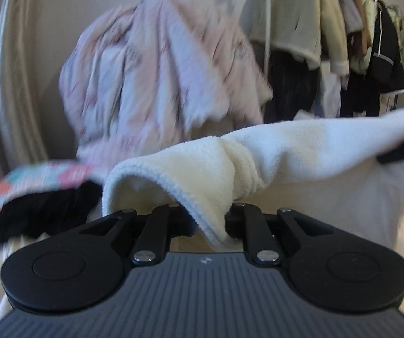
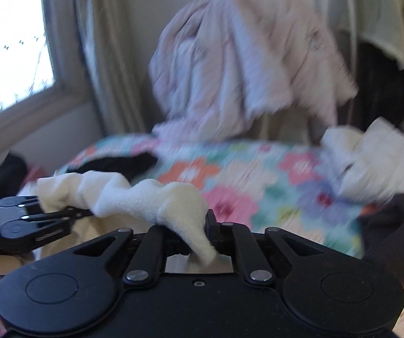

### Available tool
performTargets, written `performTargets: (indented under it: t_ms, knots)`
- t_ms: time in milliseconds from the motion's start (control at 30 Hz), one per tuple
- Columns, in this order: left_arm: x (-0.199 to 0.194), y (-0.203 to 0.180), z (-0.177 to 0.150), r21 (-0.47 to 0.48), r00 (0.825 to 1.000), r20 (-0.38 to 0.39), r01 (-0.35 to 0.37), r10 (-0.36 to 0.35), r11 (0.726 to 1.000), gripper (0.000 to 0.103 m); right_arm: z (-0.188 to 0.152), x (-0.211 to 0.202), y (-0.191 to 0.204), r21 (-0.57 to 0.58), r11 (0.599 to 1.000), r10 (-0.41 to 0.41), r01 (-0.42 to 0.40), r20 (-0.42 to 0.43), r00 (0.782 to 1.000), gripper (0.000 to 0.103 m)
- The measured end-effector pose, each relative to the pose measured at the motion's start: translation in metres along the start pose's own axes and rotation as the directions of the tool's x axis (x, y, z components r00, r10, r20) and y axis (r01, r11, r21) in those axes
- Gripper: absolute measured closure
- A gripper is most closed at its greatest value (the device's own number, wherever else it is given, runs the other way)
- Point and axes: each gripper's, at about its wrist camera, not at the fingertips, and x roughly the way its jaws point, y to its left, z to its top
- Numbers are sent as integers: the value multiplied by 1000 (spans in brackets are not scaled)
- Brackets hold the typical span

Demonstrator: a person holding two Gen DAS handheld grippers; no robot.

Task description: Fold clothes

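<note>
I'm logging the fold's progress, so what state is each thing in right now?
Left gripper: shut on the cream fleece garment.
Right gripper: shut on the same garment.
Cream fleece garment: lifted, bunched, stretched between both grippers, not yet folded.
Pink and lilac crumpled cloth: heaped behind the bed, unfolded.
Floral patterned bedspread: spread flat.
Black garment: lying crumpled on the bedspread.
Clothes on the rail: hanging.

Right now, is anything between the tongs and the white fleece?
No. Both tongs already pinch the fleece: left tongs, right tongs. It hangs between them above the flowery quilt, where a black garment also lies.
</note>
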Motion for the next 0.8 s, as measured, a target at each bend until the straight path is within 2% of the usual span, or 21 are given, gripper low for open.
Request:
performTargets:
  t_ms: [100,133,167,200,233,267,333,367,433,567,700,800]
  knots:
    - [33,-5,27,-32,1000,10,22,-22,999,90,15,-1,-16,40,999,-30,29,27,999,94]
    - [48,-7,28,-17,1000,-14,7,-7,1000,90,15,6,-21,49,998,-40,39,25,999,94]
    - [66,-10,24,10,997,-81,-5,6,1000,86,15,14,-25,58,997,-50,49,21,999,93]
    - [84,-13,19,39,989,-149,-16,22,999,84,11,27,-32,70,997,-43,42,0,999,90]
    - [98,-13,7,54,972,-230,-32,44,998,81,7,40,-39,83,996,-30,32,-25,999,87]
    - [112,-14,-6,69,949,-309,-47,66,997,78,0,47,-46,115,993,-30,35,-44,999,85]
    - [111,-11,-33,76,935,-344,-60,83,995,74,-19,55,-58,183,982,-30,42,-70,997,79]
    - [105,-10,-47,79,933,-349,-62,86,995,66,-30,56,-62,213,976,-26,41,-76,997,72]
    - [85,-7,-70,86,929,-363,-46,75,995,59,-52,53,-65,240,971,9,14,-95,995,70]
    - [34,1,-110,97,921,-385,-33,68,995,54,-96,31,-58,256,966,77,-45,-115,990,69]
    - [-19,12,-138,35,892,-451,-17,31,999,54,-138,0,-36,251,959,173,-134,-139,975,57]
    - [-58,15,-154,-26,869,-495,-9,-5,1000,54,-168,-11,-13,281,939,253,-198,-175,952,55]
